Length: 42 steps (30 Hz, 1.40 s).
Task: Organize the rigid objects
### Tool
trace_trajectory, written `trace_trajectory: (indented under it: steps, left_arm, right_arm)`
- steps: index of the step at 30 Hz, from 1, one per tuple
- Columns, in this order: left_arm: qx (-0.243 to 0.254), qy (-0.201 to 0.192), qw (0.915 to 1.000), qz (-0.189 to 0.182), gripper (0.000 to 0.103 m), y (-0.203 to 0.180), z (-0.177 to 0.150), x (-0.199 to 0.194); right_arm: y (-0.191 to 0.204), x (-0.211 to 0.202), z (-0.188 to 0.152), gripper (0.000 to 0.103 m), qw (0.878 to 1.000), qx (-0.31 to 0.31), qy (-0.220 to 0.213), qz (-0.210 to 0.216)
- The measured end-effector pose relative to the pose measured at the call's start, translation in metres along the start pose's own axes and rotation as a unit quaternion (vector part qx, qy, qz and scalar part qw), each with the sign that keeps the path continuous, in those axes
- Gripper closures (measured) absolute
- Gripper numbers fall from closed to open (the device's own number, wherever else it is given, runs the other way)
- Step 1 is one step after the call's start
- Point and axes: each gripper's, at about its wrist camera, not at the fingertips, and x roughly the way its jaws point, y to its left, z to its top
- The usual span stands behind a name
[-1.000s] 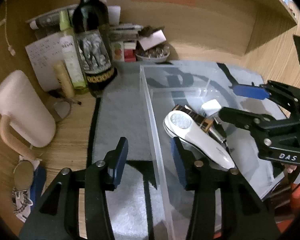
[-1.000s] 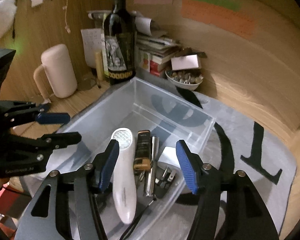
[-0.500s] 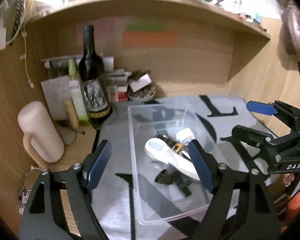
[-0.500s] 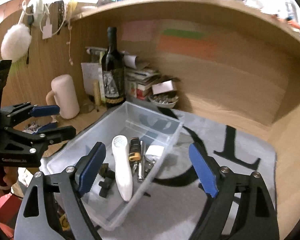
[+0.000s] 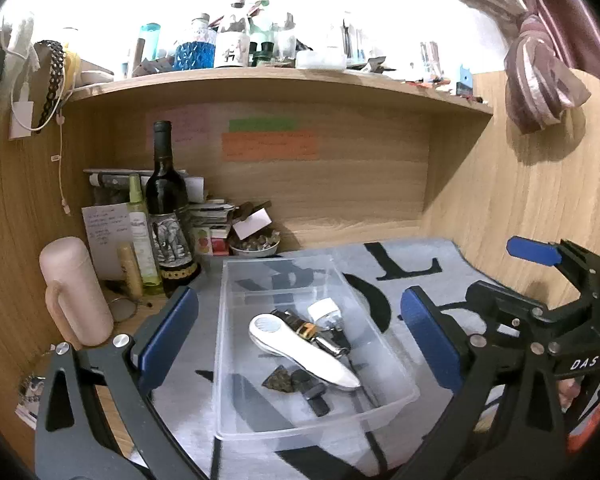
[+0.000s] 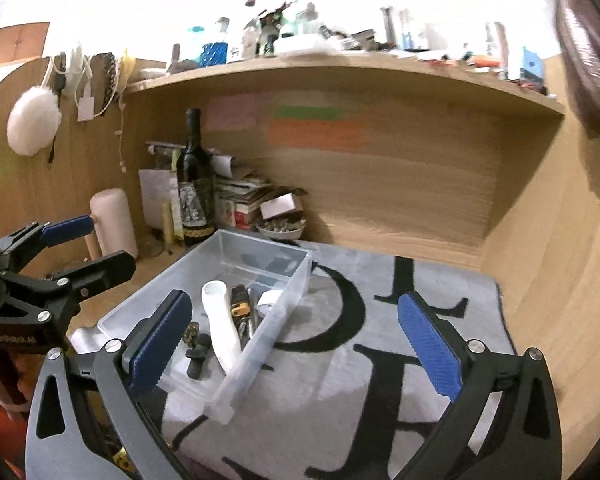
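Note:
A clear plastic bin (image 5: pixel 380 332) (image 6: pixel 300 276) stands on a grey mat with black letters. Inside lie a white handheld device (image 5: pixel 300 350) (image 6: pixel 220 320), a black and amber lighter (image 5: pixel 300 326) (image 6: pixel 238 300), a metal tool (image 5: pixel 332 346), a white block (image 5: pixel 324 310) (image 6: pixel 270 300) and small dark pieces (image 5: pixel 296 384) (image 6: pixel 196 350). My left gripper (image 5: pixel 300 340) is open and empty, held back above the bin. My right gripper (image 6: pixel 296 344) is open and empty, above the bin's right wall; it also shows at the right of the left wrist view (image 5: pixel 496 276).
A wine bottle (image 5: pixel 168 216) (image 6: pixel 196 188), a green bottle (image 5: pixel 142 240), a pink mug (image 5: pixel 74 284) (image 6: pixel 114 222), papers, boxes and a small bowl (image 5: pixel 256 246) crowd the back left corner. Wooden walls enclose the desk; a cluttered shelf (image 5: pixel 284 76) runs overhead.
Both grippers have pulled back and up from the bin and opened wider. The bin's contents have not moved.

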Motion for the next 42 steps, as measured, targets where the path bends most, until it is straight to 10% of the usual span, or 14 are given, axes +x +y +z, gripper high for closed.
trace_trajectory:
  steps: [42]
  left_arm:
    - [-0.006,-0.024,0.9997,-0.008,0.000,-0.020,-0.010,0.015]
  right_arm:
    - [-0.020,-0.016,-0.026,0.000,0.998,0.048,-0.021,-0.032]
